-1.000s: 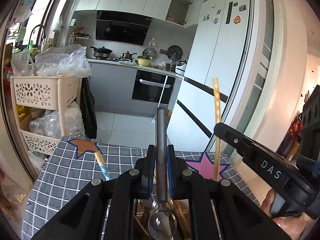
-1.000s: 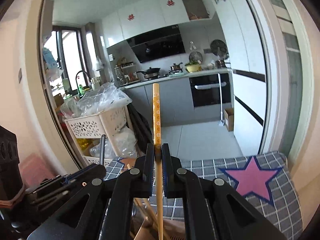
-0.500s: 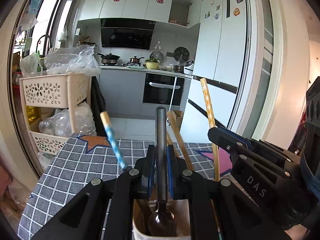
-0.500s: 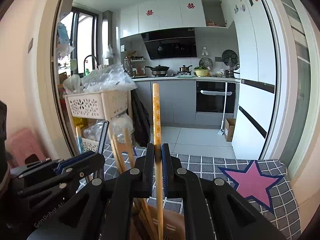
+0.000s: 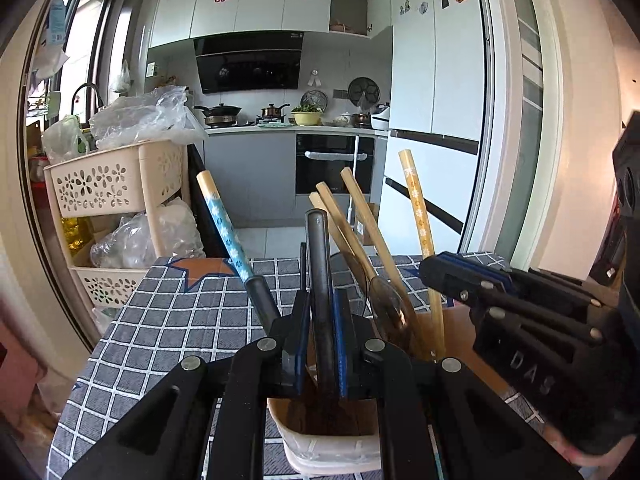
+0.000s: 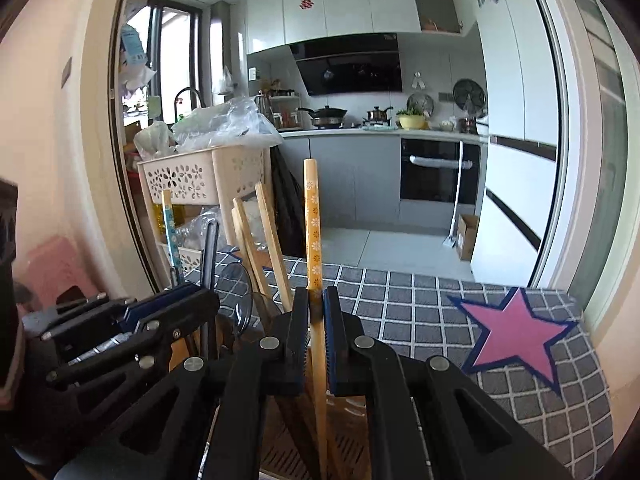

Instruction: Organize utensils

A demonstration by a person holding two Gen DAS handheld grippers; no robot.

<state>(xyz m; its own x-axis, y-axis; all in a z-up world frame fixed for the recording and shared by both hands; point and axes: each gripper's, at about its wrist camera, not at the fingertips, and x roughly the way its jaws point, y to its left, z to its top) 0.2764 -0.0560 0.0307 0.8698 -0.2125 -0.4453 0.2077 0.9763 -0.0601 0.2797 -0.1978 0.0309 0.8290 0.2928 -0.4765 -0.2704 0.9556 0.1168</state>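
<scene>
My left gripper [image 5: 321, 300] is shut on a dark metal spoon handle [image 5: 319, 248], upright, its lower end inside the beige utensil holder [image 5: 332, 446]. My right gripper [image 6: 316, 300] is shut on an orange flower-patterned chopstick [image 6: 311, 220], upright, its lower end in the same holder [image 6: 352, 420]. The holder also carries a blue patterned utensil [image 5: 224, 224], wooden chopsticks [image 5: 352, 216] and a clear spoon [image 5: 386, 304]. The right gripper shows in the left wrist view [image 5: 444, 276] holding the orange chopstick [image 5: 418, 208].
The holder stands on a table with a grey checked cloth [image 5: 160, 320] bearing orange and pink stars [image 6: 516, 340]. A beige rack of plastic bags [image 5: 116, 184] stands at the left. A fridge [image 5: 432, 112] and kitchen counter lie behind.
Both grippers have sunk lower with their utensils into the holder. The other utensils in the holder now rise higher in both views.
</scene>
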